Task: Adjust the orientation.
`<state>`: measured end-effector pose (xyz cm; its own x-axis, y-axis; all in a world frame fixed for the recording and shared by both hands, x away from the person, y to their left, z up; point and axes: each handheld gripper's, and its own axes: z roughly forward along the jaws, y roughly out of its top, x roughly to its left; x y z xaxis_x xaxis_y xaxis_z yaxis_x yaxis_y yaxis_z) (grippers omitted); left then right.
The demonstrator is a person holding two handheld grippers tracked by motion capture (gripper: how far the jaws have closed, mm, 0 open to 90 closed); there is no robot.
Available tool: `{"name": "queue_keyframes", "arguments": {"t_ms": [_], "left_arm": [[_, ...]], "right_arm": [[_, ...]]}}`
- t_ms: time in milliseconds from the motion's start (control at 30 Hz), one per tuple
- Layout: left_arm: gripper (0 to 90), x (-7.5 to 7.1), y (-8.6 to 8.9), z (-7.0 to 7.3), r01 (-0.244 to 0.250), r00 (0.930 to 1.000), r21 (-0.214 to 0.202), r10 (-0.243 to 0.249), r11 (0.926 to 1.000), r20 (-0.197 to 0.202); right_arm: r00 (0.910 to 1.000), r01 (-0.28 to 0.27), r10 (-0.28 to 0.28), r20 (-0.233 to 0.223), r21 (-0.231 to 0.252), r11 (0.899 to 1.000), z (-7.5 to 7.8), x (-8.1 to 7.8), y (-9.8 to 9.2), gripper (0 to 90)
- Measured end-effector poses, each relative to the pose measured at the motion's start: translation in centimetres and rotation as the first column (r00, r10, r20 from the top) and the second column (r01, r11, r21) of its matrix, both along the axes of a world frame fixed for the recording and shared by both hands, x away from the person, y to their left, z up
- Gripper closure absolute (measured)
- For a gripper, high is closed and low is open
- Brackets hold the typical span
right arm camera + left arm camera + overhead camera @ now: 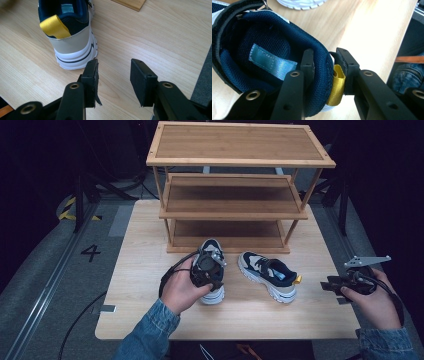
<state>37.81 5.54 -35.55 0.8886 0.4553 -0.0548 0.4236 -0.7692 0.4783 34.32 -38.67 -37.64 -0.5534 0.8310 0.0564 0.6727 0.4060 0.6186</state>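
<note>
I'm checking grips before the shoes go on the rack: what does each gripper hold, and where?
The left gripper clamps the left shoe at its padded heel collar, beside the yellow pull tab. The right gripper holds nothing.

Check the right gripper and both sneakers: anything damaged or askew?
The right gripper has a black pad peeling, a loose strip hanging off one jaw. The beige-and-navy sneaker with yellow heel loop lies angled on the light wooden table, not square to the bamboo shoe rack.
</note>
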Motion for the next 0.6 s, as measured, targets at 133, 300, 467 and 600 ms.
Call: {"name": "queue_keyframes", "arguments": {"t_ms": [133, 300, 467, 600], "left_arm": [[70.1, 1.2, -0.2, 0.5, 0.01, 0.9995, 0.02, -0.011, 0.9997, 0.03], [69.6, 2.8, -0.4, 0.6, 0.005, 0.9991, 0.032, -0.007, 0.9995, 0.043], [69.5, 4.7, -0.3, 0.7, 0.009, 0.9984, 0.04, -0.011, 0.9992, 0.055], [69.5, 5.9, -0.3, 0.6, 0.008, 0.9973, 0.057, -0.012, 0.9983, 0.072]], "right_arm": [[1.0, 0.009, -0.009, -0.003, 0.0, 1.0, 0.0, -0.3, -0.3, 59.9], [0.9999, 0.015, -0.015, -0.004, 0.001, 1.0, -0.1, -0.5, -0.4, 59.9], [0.9998, 0.018, -0.018, -0.012, 0.002, 1.0, -0.2, -0.8, -0.5, 59.9], [0.9998, 0.018, -0.018, -0.011, -0.004, 1.0, -0.2, -1.2, -0.6, 59.9]]}}
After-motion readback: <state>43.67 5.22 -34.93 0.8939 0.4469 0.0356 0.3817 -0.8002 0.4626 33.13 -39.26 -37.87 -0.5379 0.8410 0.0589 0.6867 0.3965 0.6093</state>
